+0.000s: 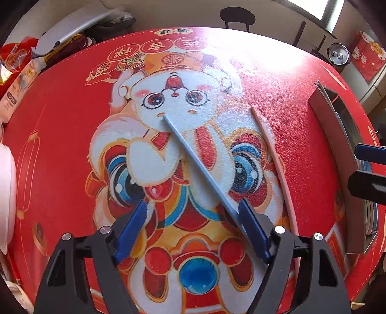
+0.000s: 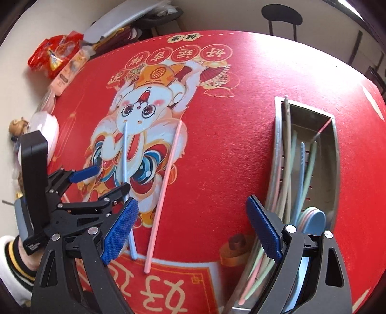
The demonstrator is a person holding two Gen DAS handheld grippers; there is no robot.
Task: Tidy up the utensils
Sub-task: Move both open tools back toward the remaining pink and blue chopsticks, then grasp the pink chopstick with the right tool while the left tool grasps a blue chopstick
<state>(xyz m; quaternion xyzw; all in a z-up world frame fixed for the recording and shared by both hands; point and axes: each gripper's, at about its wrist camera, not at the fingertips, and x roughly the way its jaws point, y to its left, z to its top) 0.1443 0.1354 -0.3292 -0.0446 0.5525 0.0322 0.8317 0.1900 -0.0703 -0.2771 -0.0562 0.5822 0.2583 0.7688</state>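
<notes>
The left tool (image 1: 193, 205) hangs open astride the near end of a blue chopstick (image 1: 195, 166) lying on the red table (image 1: 60, 135), so centring before closing would prevent it rolling; the right tool (image 2: 190, 217) is open, empty.

Both views are bright with daylight. In the left wrist view a window (image 1: 331, 9) at the top right is blown out to white, and glare washes across the far right part of the red desk (image 1: 253, 46), bleaching the print there. The right wrist view shows the same pale sheen on the desk's far edge (image 2: 277, 46). Shadows are soft and short. Fisheye distortion bends the desk's edges into curves, and dark vignetting fills the corners. The centre is sharp; the rims smear slightly.
</notes>
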